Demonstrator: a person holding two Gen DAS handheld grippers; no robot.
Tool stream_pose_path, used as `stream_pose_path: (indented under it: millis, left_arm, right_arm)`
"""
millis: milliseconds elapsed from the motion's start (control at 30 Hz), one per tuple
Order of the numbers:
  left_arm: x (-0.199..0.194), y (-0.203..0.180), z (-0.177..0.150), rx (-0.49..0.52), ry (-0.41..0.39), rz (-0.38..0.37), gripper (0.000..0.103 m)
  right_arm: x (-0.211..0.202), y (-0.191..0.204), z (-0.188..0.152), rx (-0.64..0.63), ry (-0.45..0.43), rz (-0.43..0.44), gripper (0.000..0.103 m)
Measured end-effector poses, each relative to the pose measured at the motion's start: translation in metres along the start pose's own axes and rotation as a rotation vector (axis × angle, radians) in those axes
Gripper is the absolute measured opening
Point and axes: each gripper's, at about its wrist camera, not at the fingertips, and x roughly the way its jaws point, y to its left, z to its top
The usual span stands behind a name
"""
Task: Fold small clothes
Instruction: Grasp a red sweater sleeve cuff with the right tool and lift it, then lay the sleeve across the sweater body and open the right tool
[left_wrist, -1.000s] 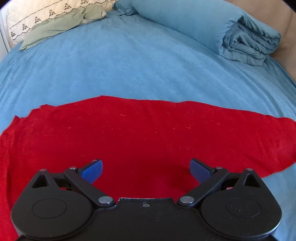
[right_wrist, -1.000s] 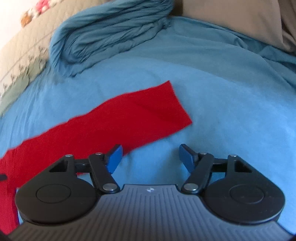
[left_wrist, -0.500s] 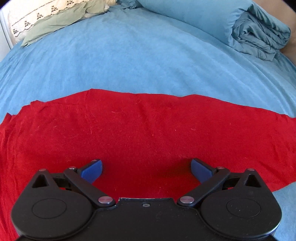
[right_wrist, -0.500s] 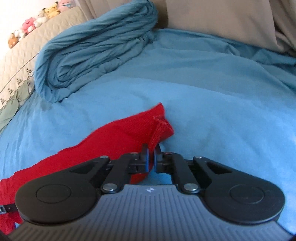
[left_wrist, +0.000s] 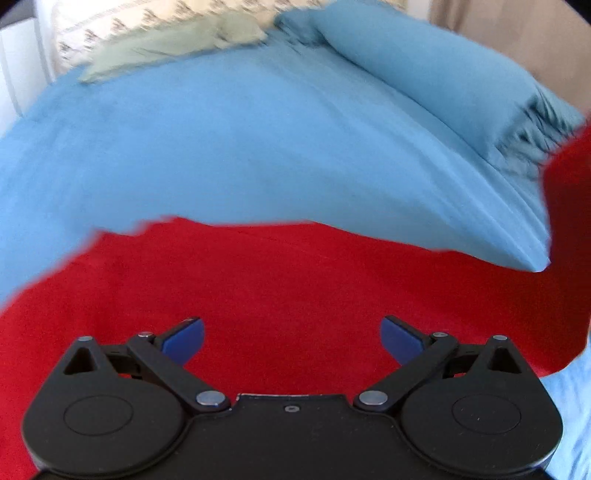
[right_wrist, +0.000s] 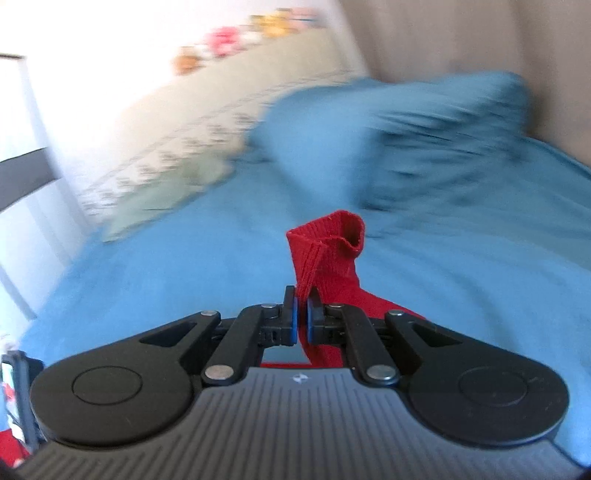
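A long red garment (left_wrist: 295, 288) lies across the blue bedspread (left_wrist: 221, 147). My left gripper (left_wrist: 291, 339) is open and empty, low over the middle of the cloth. My right gripper (right_wrist: 302, 314) is shut on the garment's ribbed end (right_wrist: 328, 243) and holds it up off the bed. In the left wrist view that raised end rises at the right edge (left_wrist: 569, 206). The right wrist view is blurred by motion.
A rolled blue duvet (left_wrist: 436, 77) lies at the back right, also in the right wrist view (right_wrist: 424, 125). A pale green cloth (left_wrist: 166, 48) and a patterned pillow (left_wrist: 110, 18) lie at the back left. A headboard with plush toys (right_wrist: 240, 37) stands beyond.
My right gripper shut on the garment's end and has lifted it, swinging left. The cloth's right end now rises in the left wrist view. My left gripper stays open over the cloth.
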Motion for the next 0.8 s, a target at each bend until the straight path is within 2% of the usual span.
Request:
stream_pose_path:
  millis: [67,133,200,300,467,567,700,767,800]
  left_arm:
    - [-0.022,0.039,-0.002,-0.004,-0.028,0.025,0.103]
    - [-0.04,0.081,-0.009,-0.028,-0.051,0.082,0.103]
    - [-0.054,0.127,-0.023,-0.073,-0.051,0.127,0.103]
    - [-0.063,0.182,-0.047,-0.142,-0.01,0.172,0.103]
    - [-0.065,0.237,-0.088,-0.204,0.041,0.179,0.103]
    - [-0.061,0.249,-0.102,-0.245,0.046,0.133,0.103]
    - [-0.054,0.245,-0.099,-0.267,0.026,0.067,0.103]
    - [-0.053,0.235,-0.095,-0.269,0.01,0.039,0.103]
    - [-0.052,0.232,-0.093,-0.273,0.003,0.02,0.103]
  right_arm:
    - [0.008,0.055,-0.001,-0.019,0.004,0.109,0.02]
    - [0.02,0.111,-0.011,-0.035,0.034,0.214,0.02]
    - [0.032,0.163,-0.033,-0.061,0.074,0.308,0.02]
    - [0.055,0.223,-0.084,-0.114,0.166,0.406,0.02]
    - [0.087,0.273,-0.181,-0.245,0.327,0.402,0.02]
    - [0.088,0.282,-0.218,-0.321,0.346,0.38,0.02]
    - [0.1,0.286,-0.237,-0.42,0.333,0.372,0.024]
    - [0.098,0.288,-0.244,-0.464,0.317,0.38,0.036]
    - [0.096,0.289,-0.246,-0.475,0.32,0.395,0.059]
